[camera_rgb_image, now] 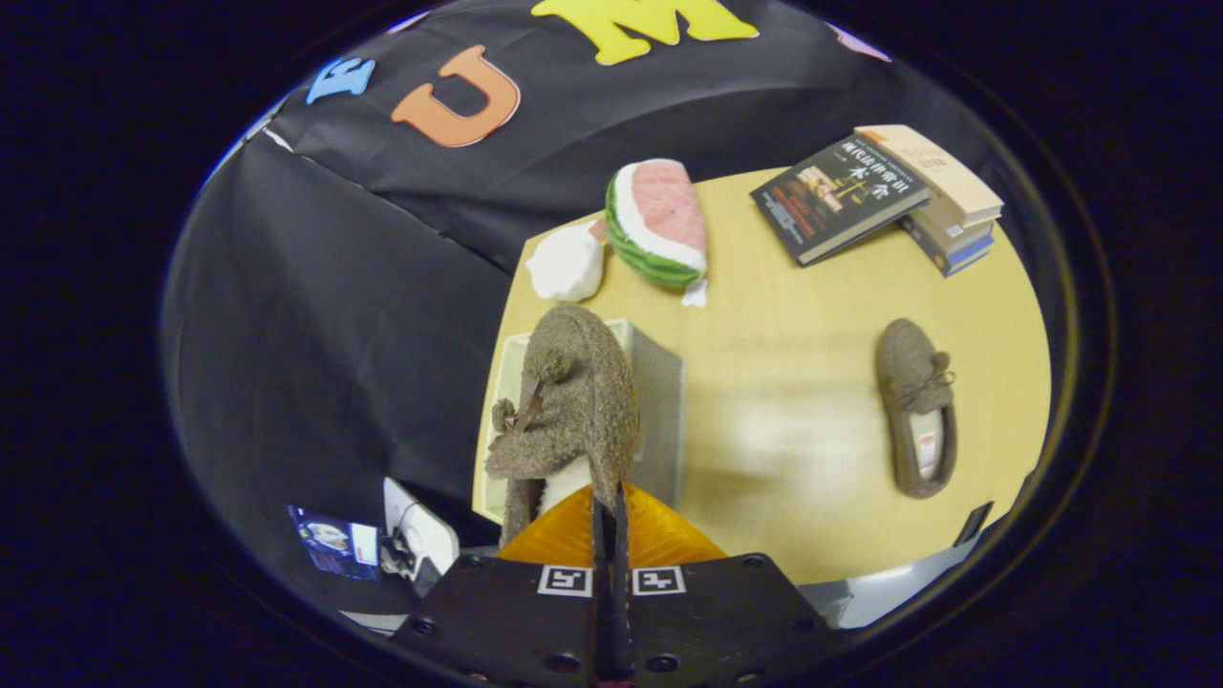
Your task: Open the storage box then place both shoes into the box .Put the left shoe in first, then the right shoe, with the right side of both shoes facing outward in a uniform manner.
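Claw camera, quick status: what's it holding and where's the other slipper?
Claw shut on brown slipper, held over the storage box. Second slipper lies on the table, beyond. Nothing blocking.

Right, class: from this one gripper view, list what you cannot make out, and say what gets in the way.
- Inside of the box: covered by the shoe pinched in the hand-held gripper.
- That shoe's heel: behind the orange fingers.
- Whether it has reached the box floor: cannot tell.
- Label inside the second shoe on the table: too small.
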`<state>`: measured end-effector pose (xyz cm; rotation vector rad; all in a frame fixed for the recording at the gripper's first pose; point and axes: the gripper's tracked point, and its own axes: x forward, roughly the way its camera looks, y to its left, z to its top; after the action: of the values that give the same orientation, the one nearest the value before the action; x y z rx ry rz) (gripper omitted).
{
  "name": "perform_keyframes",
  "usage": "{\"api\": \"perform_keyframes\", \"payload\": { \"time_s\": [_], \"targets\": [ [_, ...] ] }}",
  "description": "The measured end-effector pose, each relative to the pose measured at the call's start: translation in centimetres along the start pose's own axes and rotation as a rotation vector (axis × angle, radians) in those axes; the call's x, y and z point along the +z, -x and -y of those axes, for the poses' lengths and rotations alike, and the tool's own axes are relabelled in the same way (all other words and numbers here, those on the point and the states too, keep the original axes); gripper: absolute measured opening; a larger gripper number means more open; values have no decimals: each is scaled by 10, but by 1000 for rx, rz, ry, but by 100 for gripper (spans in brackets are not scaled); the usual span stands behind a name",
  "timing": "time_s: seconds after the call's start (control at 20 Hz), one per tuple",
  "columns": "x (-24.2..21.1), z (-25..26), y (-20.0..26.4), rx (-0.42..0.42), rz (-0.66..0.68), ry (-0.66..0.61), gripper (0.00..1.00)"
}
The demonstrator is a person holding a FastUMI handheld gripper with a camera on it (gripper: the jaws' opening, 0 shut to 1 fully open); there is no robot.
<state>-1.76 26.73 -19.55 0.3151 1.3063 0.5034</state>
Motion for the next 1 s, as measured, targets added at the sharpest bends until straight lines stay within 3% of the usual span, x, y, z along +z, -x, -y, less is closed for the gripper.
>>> {"api": "perform_keyframes", "payload": {
  "time_s": [0.15, 0.7, 1.0],
  "targets": [
    [-7, -31, -32, -2, -28, -10, 1],
    [3, -39, -196, -302, -45, -83, 1],
    [-18, -26, -253, -440, -98, -34, 1]
  ]
}}
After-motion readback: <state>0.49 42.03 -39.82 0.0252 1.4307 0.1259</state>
